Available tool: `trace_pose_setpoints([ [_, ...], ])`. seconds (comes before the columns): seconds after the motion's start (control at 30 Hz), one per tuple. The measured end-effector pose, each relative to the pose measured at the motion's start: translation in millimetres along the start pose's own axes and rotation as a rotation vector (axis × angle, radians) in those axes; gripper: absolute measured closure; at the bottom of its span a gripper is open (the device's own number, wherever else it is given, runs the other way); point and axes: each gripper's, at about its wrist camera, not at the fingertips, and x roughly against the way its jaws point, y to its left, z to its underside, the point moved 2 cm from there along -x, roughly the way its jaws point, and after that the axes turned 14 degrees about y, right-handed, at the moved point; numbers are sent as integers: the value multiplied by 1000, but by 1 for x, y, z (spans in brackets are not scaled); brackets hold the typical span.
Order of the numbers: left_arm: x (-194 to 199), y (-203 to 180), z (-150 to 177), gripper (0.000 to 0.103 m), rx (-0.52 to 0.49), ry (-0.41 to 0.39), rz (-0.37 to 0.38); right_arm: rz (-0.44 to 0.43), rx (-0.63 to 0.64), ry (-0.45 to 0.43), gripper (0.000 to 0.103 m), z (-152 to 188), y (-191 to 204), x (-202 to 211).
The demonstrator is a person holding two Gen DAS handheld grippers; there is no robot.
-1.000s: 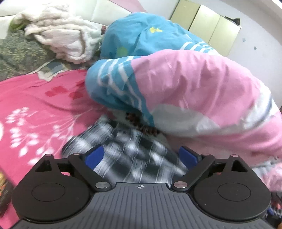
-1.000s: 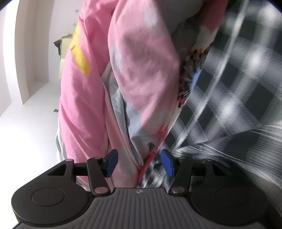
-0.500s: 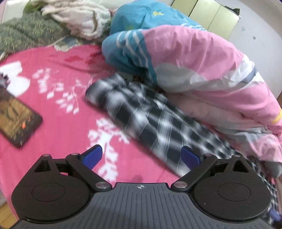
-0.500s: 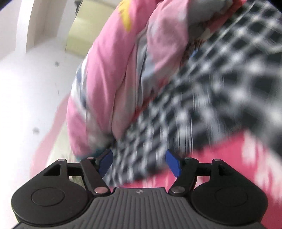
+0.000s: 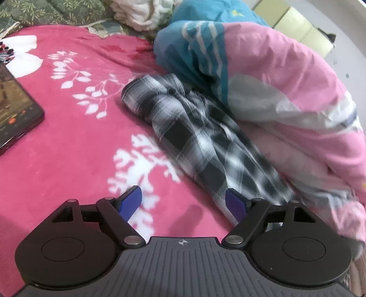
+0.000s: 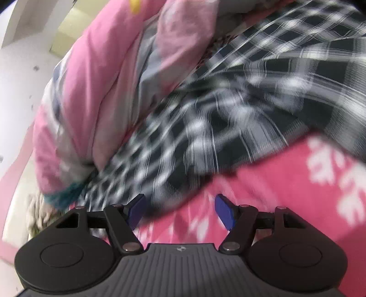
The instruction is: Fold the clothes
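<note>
- the checked shirt (image 5: 201, 141) lies in a long rumpled strip on the bed (image 5: 75, 146), on the pink flowered cover, with its far side tucked against the big pink and blue quilt (image 5: 281, 82).
- the left hand-held gripper (image 5: 185, 202) hangs low over the bed at the near end of the strip; its jaws are closing, with only bare cover between them, and the right blue pad (image 5: 235, 203) sits at the cloth's edge without pinching it.
- the right hand-held gripper (image 6: 179, 209) is open and holds nothing; the shirt's (image 6: 205, 109) hem lies just ahead of its left pad (image 6: 137, 208), pink cover under the gap.
- the cloth looks thin, light and limp: it should bunch and slide on the cover rather than keep any shape, so a single pinch would likely drag it into a rope.
- judging from this, the best holds are at an edge or corner, one gripper at each end of the strip, so that it can be drawn flat before a fold.
- the left view alone shows the shirt's whole run, its rolled far end, a phone (image 5: 16, 107) lying on the cover well apart, and a white blanket (image 5: 146, 11) beyond the quilt.
- the right view alone shows the other end up close, where cloth runs under the quilt's (image 6: 98, 75) fringe; it is blurred, so whether this is a sleeve or the body i cannot tell.
</note>
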Motion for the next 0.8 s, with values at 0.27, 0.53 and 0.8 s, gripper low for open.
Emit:
trace_pose_setpoints([
  [0.27, -27, -5, -28, 24, 46, -94, -10, -28, -79, -115, 34, -37, -6, -29],
  [0.53, -52, -9, -54, 45, 83, -136, -80, -20, -101, -211, 43, -61, -8, -46],
  [0.8, -59, -18, -59, 76, 82, -160, -162, -56, -152, -256, 82, -81, -26, -58],
])
